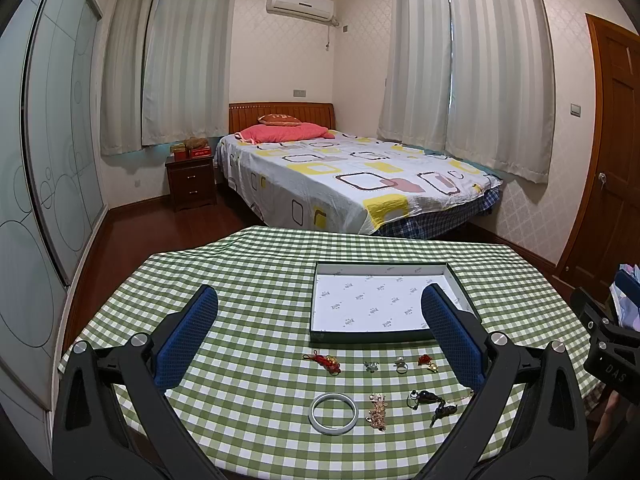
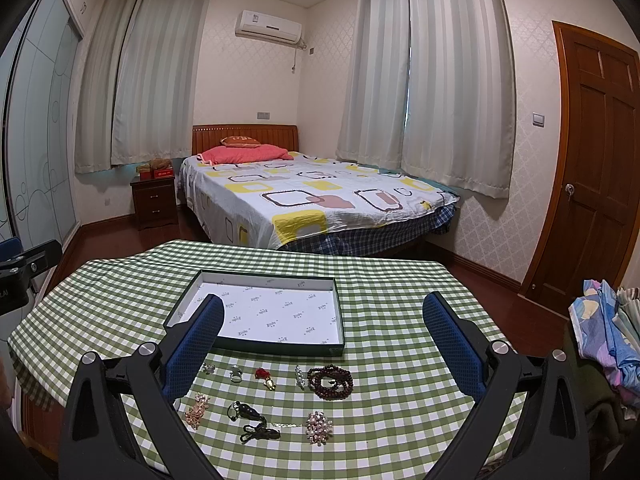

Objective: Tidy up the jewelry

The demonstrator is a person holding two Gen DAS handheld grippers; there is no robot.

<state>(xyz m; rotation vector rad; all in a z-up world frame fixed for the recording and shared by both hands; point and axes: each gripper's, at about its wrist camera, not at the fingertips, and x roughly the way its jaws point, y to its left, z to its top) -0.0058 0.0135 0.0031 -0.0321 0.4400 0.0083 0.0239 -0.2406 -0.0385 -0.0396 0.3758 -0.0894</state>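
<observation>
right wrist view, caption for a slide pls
Open right hand-held gripper above jewelry laid out before an empty box on a green checked tablecloth.

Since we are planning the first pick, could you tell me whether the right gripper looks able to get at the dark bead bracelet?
Probably yes. The right gripper is open, and the bead bracelet lies flat on the tablecloth between its fingers, with nothing over it.

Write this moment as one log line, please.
left hand-held gripper open | right hand-held gripper open | shallow white-lined cardboard tray empty | white bangle untouched
</observation>
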